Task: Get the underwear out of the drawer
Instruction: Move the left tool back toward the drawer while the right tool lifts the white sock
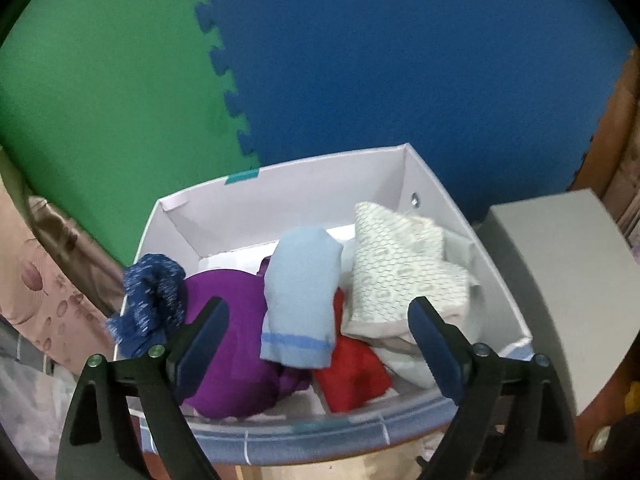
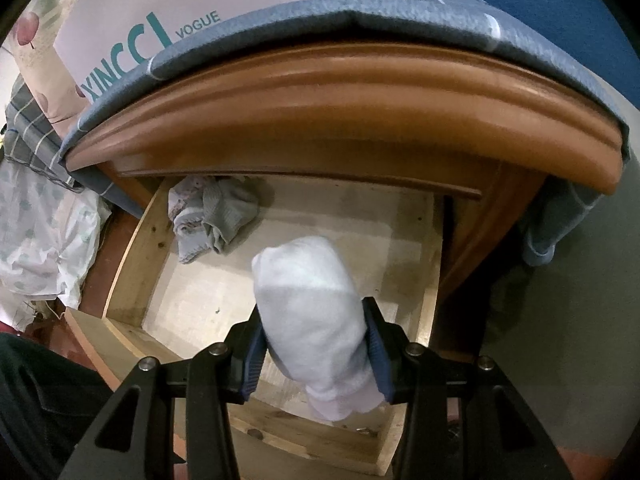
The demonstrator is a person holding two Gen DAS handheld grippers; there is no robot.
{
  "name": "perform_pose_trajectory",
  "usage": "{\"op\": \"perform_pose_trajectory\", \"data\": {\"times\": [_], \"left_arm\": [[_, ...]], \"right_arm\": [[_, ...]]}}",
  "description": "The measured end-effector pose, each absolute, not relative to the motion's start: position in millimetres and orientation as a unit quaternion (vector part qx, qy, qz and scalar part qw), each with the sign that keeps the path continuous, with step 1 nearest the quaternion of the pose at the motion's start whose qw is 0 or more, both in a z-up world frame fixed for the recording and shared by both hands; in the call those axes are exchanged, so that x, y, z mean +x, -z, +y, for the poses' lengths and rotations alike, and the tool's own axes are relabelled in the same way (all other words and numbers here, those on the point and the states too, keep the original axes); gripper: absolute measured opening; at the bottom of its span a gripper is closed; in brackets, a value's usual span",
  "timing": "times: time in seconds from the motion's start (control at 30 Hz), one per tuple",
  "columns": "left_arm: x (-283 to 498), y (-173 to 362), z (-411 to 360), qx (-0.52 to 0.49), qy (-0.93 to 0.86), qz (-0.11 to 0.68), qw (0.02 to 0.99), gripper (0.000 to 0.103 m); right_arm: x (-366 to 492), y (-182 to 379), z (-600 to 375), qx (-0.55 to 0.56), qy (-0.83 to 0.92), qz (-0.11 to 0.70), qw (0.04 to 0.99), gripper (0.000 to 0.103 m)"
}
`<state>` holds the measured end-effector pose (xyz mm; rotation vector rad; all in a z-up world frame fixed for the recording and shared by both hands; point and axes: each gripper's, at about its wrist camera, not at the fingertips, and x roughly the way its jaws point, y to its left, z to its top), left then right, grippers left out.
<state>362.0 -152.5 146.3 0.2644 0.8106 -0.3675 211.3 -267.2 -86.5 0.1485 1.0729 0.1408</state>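
Observation:
In the left wrist view my left gripper point(image 1: 316, 304) hangs open over a white box point(image 1: 304, 184) of folded underwear, with nothing pressed between its pads. A light blue piece point(image 1: 300, 296) lies between the fingers on a purple one point(image 1: 228, 340) and a red one point(image 1: 352, 376). A white patterned piece point(image 1: 404, 268) lies to the right. A dark blue speckled piece point(image 1: 152, 300) drapes over the box's left rim. In the right wrist view my right gripper point(image 2: 312, 316) is shut on a rolled white garment point(image 2: 308, 304) above the open wooden drawer point(image 2: 132, 248). A grey and pink bundle point(image 2: 212, 216) lies in the drawer's back left corner.
The box stands on the nightstand's blue cloth point(image 2: 360, 16) above its curved wooden top edge point(image 2: 340, 92). A grey box point(image 1: 560, 280) stands right of the white box. Green point(image 1: 100, 80) and blue foam mats point(image 1: 400, 60) lie beyond. Bedding point(image 2: 44, 232) is on the left.

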Motion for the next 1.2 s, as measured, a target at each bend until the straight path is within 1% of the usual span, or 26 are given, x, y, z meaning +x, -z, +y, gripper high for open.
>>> {"op": "perform_pose_trajectory", "data": {"times": [0.13, 0.3, 0.43, 0.47, 0.63, 0.7, 0.8, 0.9, 1.07, 1.2], "left_arm": [[325.7, -160.1, -128.0, 0.122, 0.166, 0.356, 0.911, 0.091], [282.6, -153.9, -75.5, 0.103, 0.126, 0.336, 0.928, 0.098], [253.3, -126.7, -29.6, 0.089, 0.076, 0.336, 0.935, 0.099], [248.2, -114.8, -16.8, 0.083, 0.067, 0.347, 0.932, 0.099], [247.7, -66.0, 22.3, 0.040, 0.037, 0.389, 0.919, 0.099], [246.9, -52.2, 31.2, 0.037, 0.019, 0.390, 0.920, 0.099], [249.9, -36.1, 41.5, 0.046, 0.003, 0.397, 0.917, 0.099], [252.9, -29.3, 44.3, 0.066, -0.008, 0.390, 0.918, 0.099], [256.1, -27.9, 49.1, 0.027, 0.012, 0.411, 0.911, 0.099], [256.5, -28.9, 50.2, 0.044, -0.005, 0.402, 0.915, 0.099]], "right_arm": [[212.9, 90.6, -265.1, 0.067, -0.065, 0.514, 0.852, 0.045], [213.8, 96.6, -260.5, 0.053, -0.059, 0.519, 0.851, 0.045], [209.3, 90.8, -256.2, 0.039, -0.047, 0.515, 0.855, 0.045], [207.8, 86.4, -255.1, 0.039, -0.043, 0.511, 0.857, 0.045], [191.8, 56.5, -247.0, 0.053, -0.040, 0.492, 0.868, 0.045], [187.4, 45.4, -243.2, 0.048, -0.037, 0.493, 0.868, 0.045], [183.9, 18.6, -239.3, 0.048, -0.040, 0.486, 0.872, 0.045], [185.4, -22.5, -231.4, 0.025, -0.040, 0.465, 0.884, 0.045], [196.7, -89.6, -217.3, 0.006, -0.051, 0.428, 0.902, 0.045], [217.5, -136.7, -205.4, -0.010, -0.051, 0.402, 0.914, 0.045]]}}
